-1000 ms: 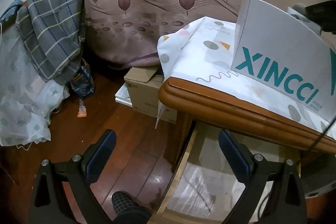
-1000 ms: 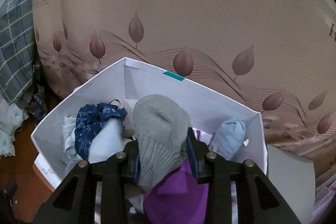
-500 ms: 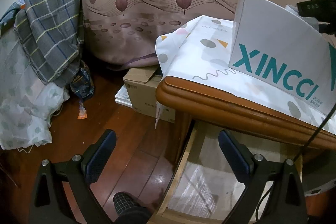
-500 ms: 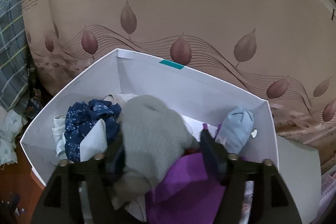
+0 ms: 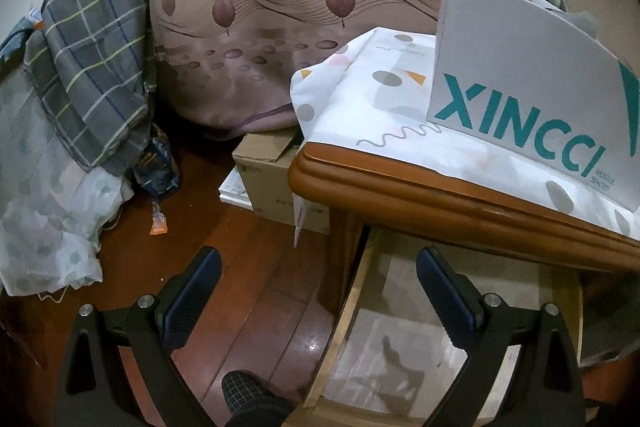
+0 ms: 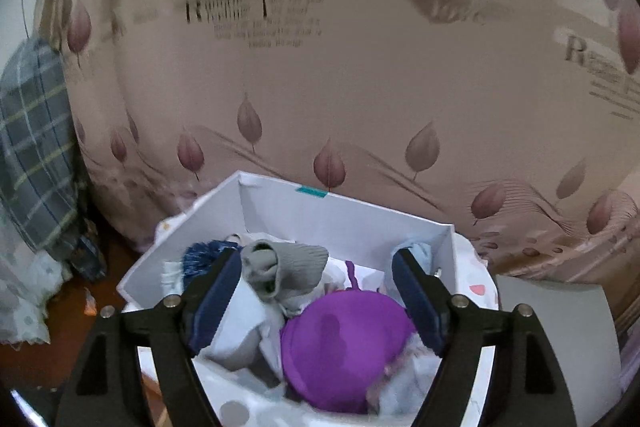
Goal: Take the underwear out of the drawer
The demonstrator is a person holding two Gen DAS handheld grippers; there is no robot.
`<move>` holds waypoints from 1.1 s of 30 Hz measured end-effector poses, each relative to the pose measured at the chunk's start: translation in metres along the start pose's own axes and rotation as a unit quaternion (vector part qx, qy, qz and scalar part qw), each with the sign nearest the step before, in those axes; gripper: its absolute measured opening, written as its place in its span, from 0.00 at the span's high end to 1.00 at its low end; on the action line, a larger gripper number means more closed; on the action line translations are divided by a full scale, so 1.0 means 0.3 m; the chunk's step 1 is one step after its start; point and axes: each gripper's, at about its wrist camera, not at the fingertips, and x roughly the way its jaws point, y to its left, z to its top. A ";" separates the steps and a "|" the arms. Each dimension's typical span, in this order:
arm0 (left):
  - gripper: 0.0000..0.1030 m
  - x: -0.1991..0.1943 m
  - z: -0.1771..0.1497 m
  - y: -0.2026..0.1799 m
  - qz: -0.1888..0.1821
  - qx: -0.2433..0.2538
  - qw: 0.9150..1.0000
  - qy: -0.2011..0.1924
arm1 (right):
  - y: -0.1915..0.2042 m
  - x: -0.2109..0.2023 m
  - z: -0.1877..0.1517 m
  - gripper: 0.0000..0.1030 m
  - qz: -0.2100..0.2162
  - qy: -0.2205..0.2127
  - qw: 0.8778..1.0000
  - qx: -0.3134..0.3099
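In the right wrist view a white box (image 6: pixel 352 211) holds a pile of clothing: a grey knitted piece (image 6: pixel 288 267) on top, a purple garment (image 6: pixel 344 343), a dark blue patterned piece (image 6: pixel 200 255) and a light blue one (image 6: pixel 416 251). My right gripper (image 6: pixel 316 303) hovers above the pile, its jaws opening, the pads clear of the cloth. In the left wrist view the same white box (image 5: pixel 532 95) stands on the cabinet top. The drawer (image 5: pixel 400 339) below is pulled out and shows only a paper lining. My left gripper (image 5: pixel 318 291) is open over its left edge.
A patterned cloth (image 5: pixel 360 99) covers the wooden cabinet top (image 5: pixel 440 203). A cardboard box (image 5: pixel 272 171) sits on the wood floor beside it. A plaid cloth (image 5: pixel 92 67) and a pale sheet (image 5: pixel 44 199) hang at the left. A leaf-print curtain (image 6: pixel 340 87) fills the background.
My right gripper has let go of the grey knitted piece, which now lies in the box, and has pulled back and up. The left gripper has stayed put.
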 end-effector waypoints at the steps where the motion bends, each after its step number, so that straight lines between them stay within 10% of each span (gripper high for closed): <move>1: 0.05 -0.001 -0.003 -0.003 0.001 0.004 1.000 -0.001 | -0.010 -0.042 -0.009 0.22 0.001 -0.007 1.000 0.005; 14: 0.05 -0.051 -0.060 -0.096 -0.060 0.035 0.998 0.007 | -0.073 -0.488 -0.389 0.19 -0.069 -0.065 0.995 0.016; 33: 0.05 -0.180 -0.239 -0.158 -0.032 0.082 0.996 0.000 | -0.033 -0.353 -0.896 0.19 -0.082 0.095 0.992 0.018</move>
